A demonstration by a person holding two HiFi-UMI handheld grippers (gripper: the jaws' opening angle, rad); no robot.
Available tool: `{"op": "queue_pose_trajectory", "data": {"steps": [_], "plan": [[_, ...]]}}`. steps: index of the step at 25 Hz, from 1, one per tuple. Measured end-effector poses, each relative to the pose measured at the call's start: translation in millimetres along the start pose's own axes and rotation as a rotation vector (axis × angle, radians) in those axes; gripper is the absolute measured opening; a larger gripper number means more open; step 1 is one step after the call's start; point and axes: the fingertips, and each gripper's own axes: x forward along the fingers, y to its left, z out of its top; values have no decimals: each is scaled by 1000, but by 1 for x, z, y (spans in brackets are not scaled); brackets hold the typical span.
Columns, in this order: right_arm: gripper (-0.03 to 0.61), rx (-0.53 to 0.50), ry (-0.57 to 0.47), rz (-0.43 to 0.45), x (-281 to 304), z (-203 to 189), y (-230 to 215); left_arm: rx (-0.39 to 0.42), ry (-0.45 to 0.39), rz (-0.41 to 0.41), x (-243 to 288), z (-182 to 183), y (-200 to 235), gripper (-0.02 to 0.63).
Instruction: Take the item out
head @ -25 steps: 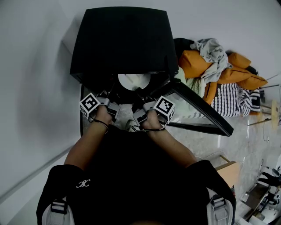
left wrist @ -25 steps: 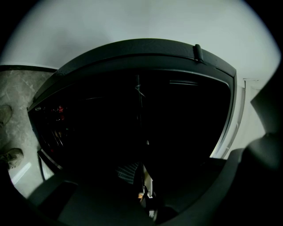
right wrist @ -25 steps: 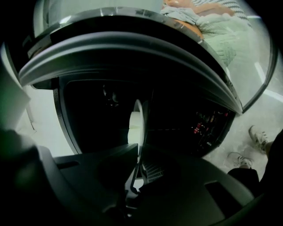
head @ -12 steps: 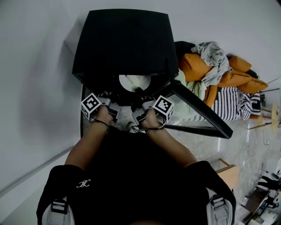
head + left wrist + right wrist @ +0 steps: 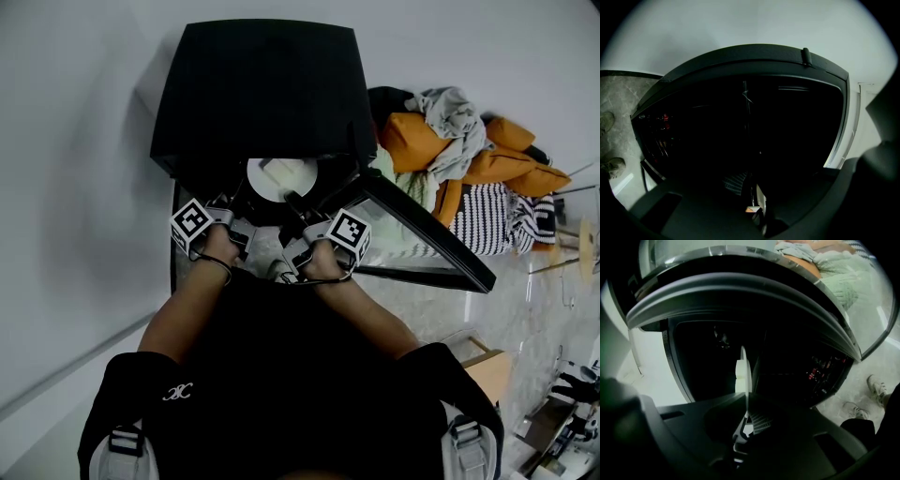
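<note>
A white plate (image 5: 281, 176) with a pale item on it sits level at the mouth of a black oven-like box (image 5: 262, 84). Both grippers hold it from the near side. My left gripper (image 5: 240, 210) is shut on the plate's left rim and my right gripper (image 5: 298, 212) on its right rim. In the right gripper view the plate (image 5: 743, 373) shows edge-on, with that gripper (image 5: 744, 420) clamped on its rim. The left gripper view is very dark; a sliver of the plate's edge (image 5: 759, 199) shows at that gripper (image 5: 757, 213). The box's inside is black and hidden.
The box's glass door (image 5: 422, 234) stands swung out to the right, close by my right gripper. Beyond it lies a heap of orange cushions and clothes (image 5: 469, 150). A white wall (image 5: 66, 141) runs along the left. The person's shoes (image 5: 876, 387) stand on marble floor.
The plate shows slightly more at the box's mouth and sits a touch further left. Both grippers keep their hold and have hardly moved.
</note>
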Motion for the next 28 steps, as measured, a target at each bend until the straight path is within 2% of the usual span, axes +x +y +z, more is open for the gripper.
{"op": "queue_pose_trajectory", "data": {"steps": [4,16,23,28], "plan": [[23,-20,-3,19,-6,0,9,-3,-3,-1,0,0,-1,37],[23,24,34,47,-43,-14,21,8,-36,-21,3,3,-3,37],[23,-47,50,46,-50,-13,27,64,-39,-24,20,17,-6,38],[23,-47,58,37,-59,-14,22,88,-54,-28,32,21,-5,38]]}}
